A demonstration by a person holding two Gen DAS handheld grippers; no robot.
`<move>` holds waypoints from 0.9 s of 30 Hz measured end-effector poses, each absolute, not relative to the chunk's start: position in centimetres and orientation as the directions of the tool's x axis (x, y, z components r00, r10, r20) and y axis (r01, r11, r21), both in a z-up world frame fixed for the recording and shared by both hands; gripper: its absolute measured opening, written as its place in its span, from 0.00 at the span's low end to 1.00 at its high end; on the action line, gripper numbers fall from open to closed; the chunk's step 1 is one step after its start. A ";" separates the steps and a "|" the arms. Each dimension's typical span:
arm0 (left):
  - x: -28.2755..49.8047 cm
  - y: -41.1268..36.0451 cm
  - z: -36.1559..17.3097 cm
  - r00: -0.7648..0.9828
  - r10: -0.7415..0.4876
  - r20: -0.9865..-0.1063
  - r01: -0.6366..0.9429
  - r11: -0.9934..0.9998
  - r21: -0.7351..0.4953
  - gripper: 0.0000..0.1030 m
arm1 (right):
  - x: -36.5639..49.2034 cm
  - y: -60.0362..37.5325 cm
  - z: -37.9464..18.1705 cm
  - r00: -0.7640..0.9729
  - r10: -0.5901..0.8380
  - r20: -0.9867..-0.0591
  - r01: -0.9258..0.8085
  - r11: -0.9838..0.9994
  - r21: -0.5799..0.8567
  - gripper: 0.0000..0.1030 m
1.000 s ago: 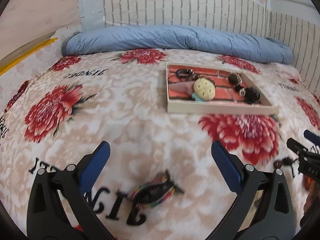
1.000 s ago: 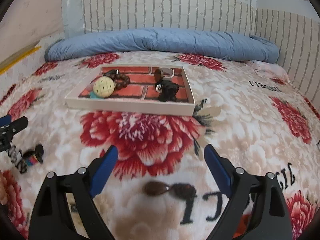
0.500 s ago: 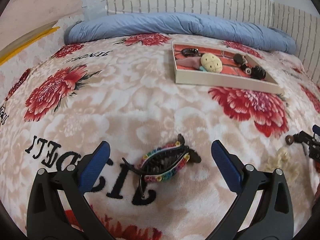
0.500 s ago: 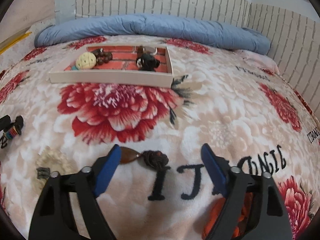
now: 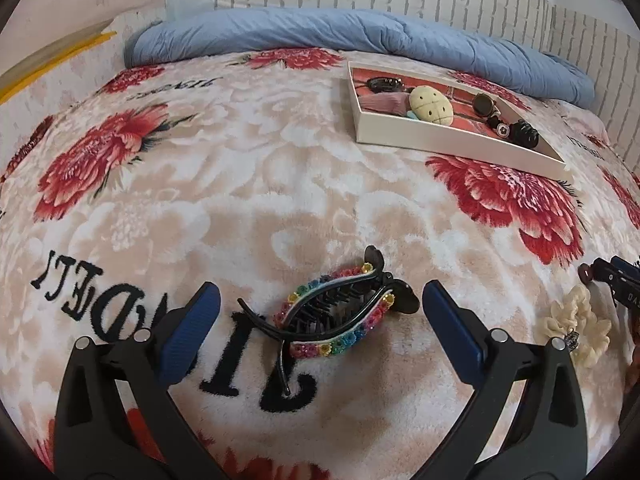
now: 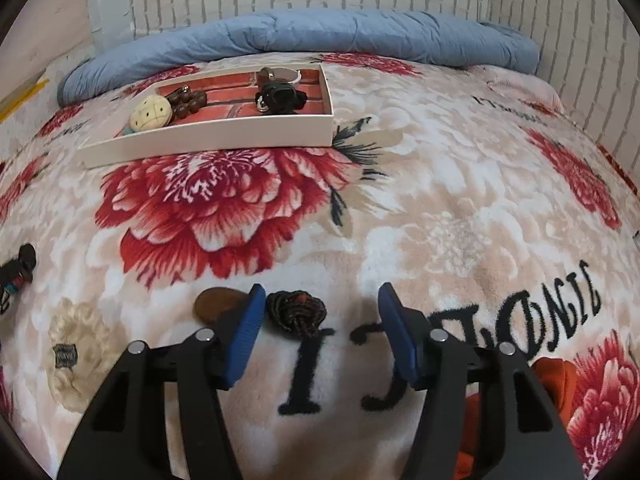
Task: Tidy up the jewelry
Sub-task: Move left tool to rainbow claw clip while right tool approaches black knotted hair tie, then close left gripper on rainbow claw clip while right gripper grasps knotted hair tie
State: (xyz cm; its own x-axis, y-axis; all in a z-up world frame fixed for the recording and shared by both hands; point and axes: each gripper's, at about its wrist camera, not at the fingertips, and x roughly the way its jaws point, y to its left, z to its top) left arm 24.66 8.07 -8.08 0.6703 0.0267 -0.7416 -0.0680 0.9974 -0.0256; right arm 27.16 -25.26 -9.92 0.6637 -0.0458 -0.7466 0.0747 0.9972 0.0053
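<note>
Your left gripper (image 5: 320, 320) is spread wide with the rainbow hair claw (image 5: 340, 318) lying between its pads on the blanket (image 5: 248, 184); close across the claw's beaded body, not on the thin black prong trailing toward 7 o'clock. Your right gripper (image 6: 322, 332) stands at a narrower gap, empty, its left pad (image 6: 246, 330) just beside the dark braided knot (image 6: 296, 312) and its brown disc (image 6: 218, 304); shift toward 9 o'clock to centre the knot before squeezing. The tray (image 5: 460, 144) sits at 1 o'clock from the left, 11 from the right, with bare blanket between. Lift over its near wall. The cream scrunchie (image 6: 76, 356) lies between both grippers; avoid snagging it.
</note>
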 end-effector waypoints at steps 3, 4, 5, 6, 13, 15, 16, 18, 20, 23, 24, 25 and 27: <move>25.0 8.1 -8.4 0.660 0.019 -0.751 -0.065 0.997 -0.032 0.95 | 27.5 -25.3 -10.1 0.659 -0.030 -0.752 0.067 0.998 0.019 0.52; 25.1 8.0 -8.5 0.658 0.017 -0.753 -0.062 0.998 -0.032 0.95 | 27.6 -25.3 -10.1 0.658 -0.027 -0.752 0.065 0.998 0.021 0.52; 25.2 8.0 -8.5 0.656 0.016 -0.755 -0.061 0.998 -0.031 0.95 | 27.7 -25.3 -10.2 0.657 -0.025 -0.753 0.064 0.998 0.022 0.51; 25.3 8.0 -8.6 0.652 0.015 -0.758 -0.058 0.998 -0.030 0.95 | 27.7 -25.3 -10.2 0.656 -0.024 -0.754 0.064 0.998 0.024 0.51; 25.9 7.2 -8.9 0.626 0.058 -0.777 -0.067 0.998 0.019 0.95 | 28.2 -25.2 -10.3 0.644 -0.034 -0.764 0.069 0.998 0.013 0.51; 26.0 6.8 -8.9 0.619 0.085 -0.781 -0.079 0.996 0.045 0.95 | 28.3 -25.1 -10.4 0.640 -0.036 -0.768 0.068 0.998 0.010 0.51; 26.1 6.8 -9.0 0.612 0.092 -0.786 -0.085 0.995 0.050 0.95 | 28.3 -25.1 -10.4 0.638 -0.037 -0.769 0.068 0.998 0.009 0.51; 26.4 6.8 -9.3 0.589 0.101 -0.802 -0.104 0.993 0.048 0.95 | 28.5 -25.0 -10.4 0.635 -0.041 -0.771 0.068 0.998 0.003 0.51; 26.7 7.0 -9.4 0.572 0.095 -0.815 -0.121 0.992 0.031 0.95 | 28.6 -24.9 -10.4 0.634 -0.042 -0.772 0.065 0.998 -0.001 0.50; 27.0 7.2 -9.6 0.559 0.091 -0.824 -0.143 0.990 0.012 0.95 | 28.6 -24.6 -10.3 0.636 -0.038 -0.770 0.050 0.999 -0.007 0.44; 27.1 7.3 -9.7 0.553 0.092 -0.828 -0.154 0.988 0.007 0.95 | 28.6 -24.4 -10.3 0.638 -0.040 -0.769 0.044 0.999 -0.015 0.41; 27.3 7.5 -9.8 0.547 0.090 -0.832 -0.169 0.986 -0.004 0.95 | 28.5 -24.3 -10.3 0.639 -0.041 -0.768 0.041 0.999 -0.020 0.40; 27.5 7.6 -9.7 0.539 0.095 -0.837 -0.206 0.978 -0.021 0.95 | 28.5 -24.1 -10.3 0.640 -0.042 -0.767 0.033 0.999 -0.027 0.36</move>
